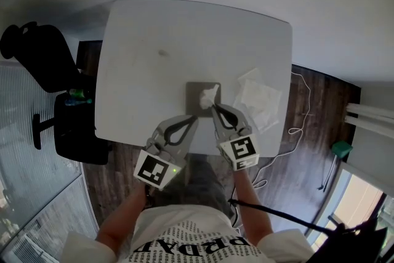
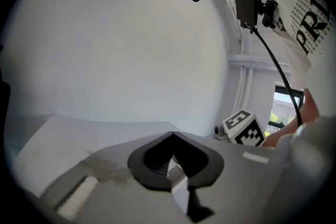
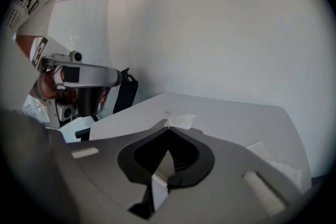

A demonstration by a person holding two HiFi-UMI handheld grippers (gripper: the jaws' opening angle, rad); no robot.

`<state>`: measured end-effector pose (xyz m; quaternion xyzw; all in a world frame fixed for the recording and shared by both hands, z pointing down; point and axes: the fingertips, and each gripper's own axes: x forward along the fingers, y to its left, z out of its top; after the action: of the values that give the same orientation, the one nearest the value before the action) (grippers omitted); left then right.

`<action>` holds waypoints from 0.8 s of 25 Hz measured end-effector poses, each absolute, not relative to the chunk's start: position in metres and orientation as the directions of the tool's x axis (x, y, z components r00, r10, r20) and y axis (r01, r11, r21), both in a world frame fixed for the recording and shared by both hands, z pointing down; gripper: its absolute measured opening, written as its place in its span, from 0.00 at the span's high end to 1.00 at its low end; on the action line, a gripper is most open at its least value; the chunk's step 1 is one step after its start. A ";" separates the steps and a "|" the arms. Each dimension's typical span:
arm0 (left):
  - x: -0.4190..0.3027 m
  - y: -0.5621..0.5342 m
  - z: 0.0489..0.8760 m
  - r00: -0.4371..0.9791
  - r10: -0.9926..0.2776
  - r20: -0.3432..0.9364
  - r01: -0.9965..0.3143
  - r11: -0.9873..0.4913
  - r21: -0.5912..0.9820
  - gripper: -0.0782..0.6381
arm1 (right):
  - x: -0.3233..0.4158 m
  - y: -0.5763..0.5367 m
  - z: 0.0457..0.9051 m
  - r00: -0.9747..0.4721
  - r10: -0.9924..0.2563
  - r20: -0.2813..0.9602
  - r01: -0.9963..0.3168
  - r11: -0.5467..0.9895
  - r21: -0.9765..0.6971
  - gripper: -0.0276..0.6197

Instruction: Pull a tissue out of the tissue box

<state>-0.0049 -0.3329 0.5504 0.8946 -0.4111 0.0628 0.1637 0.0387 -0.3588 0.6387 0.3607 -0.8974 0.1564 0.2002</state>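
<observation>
Your right gripper (image 1: 213, 107) has its fingers pinched shut on the tissue (image 1: 208, 95) sticking up from the tissue box (image 1: 194, 92), which sits near the front edge of the table (image 1: 154, 28). Your left gripper (image 1: 195, 118) hovers just beside the box, fingers together on nothing

a black office chair (image 1: 43, 64) stands off the white bench's (image 1: 154, 40) left edge. past its right edge a white cable (image 1: 305, 109) lies on the dark wood floor (image 1: 320, 151).
</observation>
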 end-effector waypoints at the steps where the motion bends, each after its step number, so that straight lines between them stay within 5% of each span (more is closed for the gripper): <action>1: -0.005 -0.333 0.551 0.655 -0.714 0.247 -0.756 -0.609 0.240 0.88 | 0.038 -0.359 0.639 -0.661 -0.584 0.472 -0.709 0.692 -0.136 0.94; 20: 0.002 -0.333 0.544 0.674 -0.702 0.231 -0.738 -0.629 0.244 0.88 | 0.036 -0.356 0.631 -0.662 -0.584 0.469 -0.707 0.695 -0.133 0.94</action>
<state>0.0016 -0.3332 0.5438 0.9006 -0.3997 0.0570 0.1608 0.0362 -0.3558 0.6314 0.3591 -0.8987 0.1536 0.1996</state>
